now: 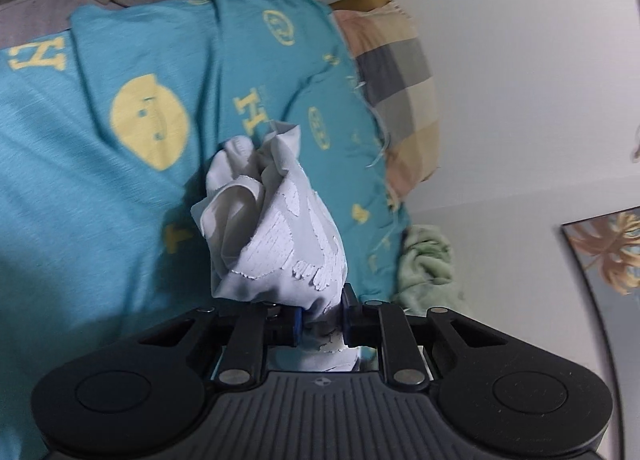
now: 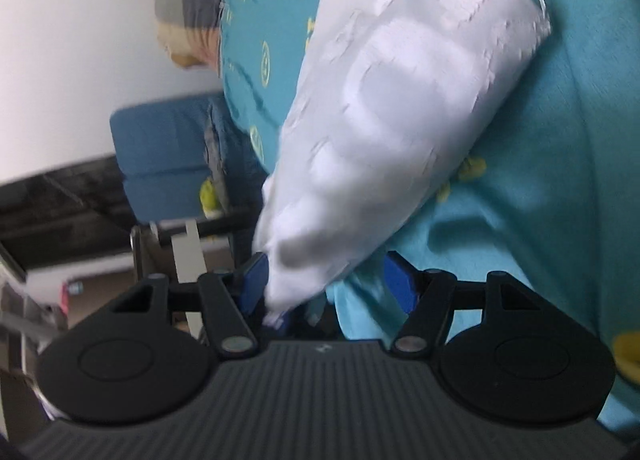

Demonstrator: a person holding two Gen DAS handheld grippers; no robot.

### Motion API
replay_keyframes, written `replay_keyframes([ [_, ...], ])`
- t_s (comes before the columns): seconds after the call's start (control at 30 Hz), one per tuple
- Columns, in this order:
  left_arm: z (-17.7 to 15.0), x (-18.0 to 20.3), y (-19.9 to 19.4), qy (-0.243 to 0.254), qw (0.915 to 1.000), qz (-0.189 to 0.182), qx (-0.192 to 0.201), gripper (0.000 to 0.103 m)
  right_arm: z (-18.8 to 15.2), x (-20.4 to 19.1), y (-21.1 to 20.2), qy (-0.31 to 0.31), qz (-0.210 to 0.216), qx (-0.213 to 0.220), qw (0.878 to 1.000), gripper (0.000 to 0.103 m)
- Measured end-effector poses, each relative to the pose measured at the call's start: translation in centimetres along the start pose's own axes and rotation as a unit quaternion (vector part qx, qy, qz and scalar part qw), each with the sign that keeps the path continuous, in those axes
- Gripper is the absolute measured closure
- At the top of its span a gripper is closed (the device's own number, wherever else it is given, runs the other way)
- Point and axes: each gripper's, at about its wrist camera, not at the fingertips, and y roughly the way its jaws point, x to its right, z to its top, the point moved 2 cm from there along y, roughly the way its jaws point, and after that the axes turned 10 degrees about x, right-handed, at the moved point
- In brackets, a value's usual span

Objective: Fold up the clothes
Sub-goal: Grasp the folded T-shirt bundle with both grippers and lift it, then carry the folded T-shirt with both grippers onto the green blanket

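White garment (image 1: 276, 228) pinched in left tool (image 1: 322, 324); right tool (image 2: 330, 286) wide, garment btwn pads, ungripped.

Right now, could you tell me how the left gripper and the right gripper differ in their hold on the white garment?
The left gripper has its fingers pinched on the white garment; the right gripper stands wide, cloth against one finger only. Left's cloth looks bunched; right's spreads into a cone. Both work over the teal printed sheet.
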Motion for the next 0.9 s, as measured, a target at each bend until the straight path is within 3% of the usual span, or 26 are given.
replay_keyframes([
  [0.13,0.6,-0.5,0.2,-0.025,0.9996,-0.007,-0.009,0.085,1.9,0.9,-0.8,0.050,0.003,0.055,0.997,0.036],
  [0.27,0.7,-1.6,0.3,-0.045,0.9988,-0.003,-0.018,0.085,2.6,1.4,-1.7,0.052,-0.008,0.104,0.993,0.037],
  [0.33,0.8,-2.1,0.3,-0.054,0.9983,0.000,-0.020,0.085,2.7,1.4,-1.9,0.038,-0.019,0.118,0.992,0.047],
  [0.4,0.8,-2.5,0.3,-0.060,0.9980,-0.001,-0.021,0.085,2.6,1.0,-2.1,0.017,-0.022,0.127,0.992,0.064],
  [0.5,0.9,-2.5,-0.1,-0.063,0.9978,-0.006,-0.019,0.085,2.2,-0.2,-2.6,-0.027,-0.018,0.136,0.990,0.072],
  [0.7,0.4,-0.5,-2.8,-0.057,0.9980,-0.022,-0.015,0.086,1.3,-2.2,-5.7,-0.070,0.007,0.145,0.987,0.073],
  [0.9,-1.5,4.5,-6.3,-0.041,0.9982,-0.040,-0.019,0.086,0.3,-3.6,-11.5,-0.067,0.040,0.154,0.985,0.073],
])
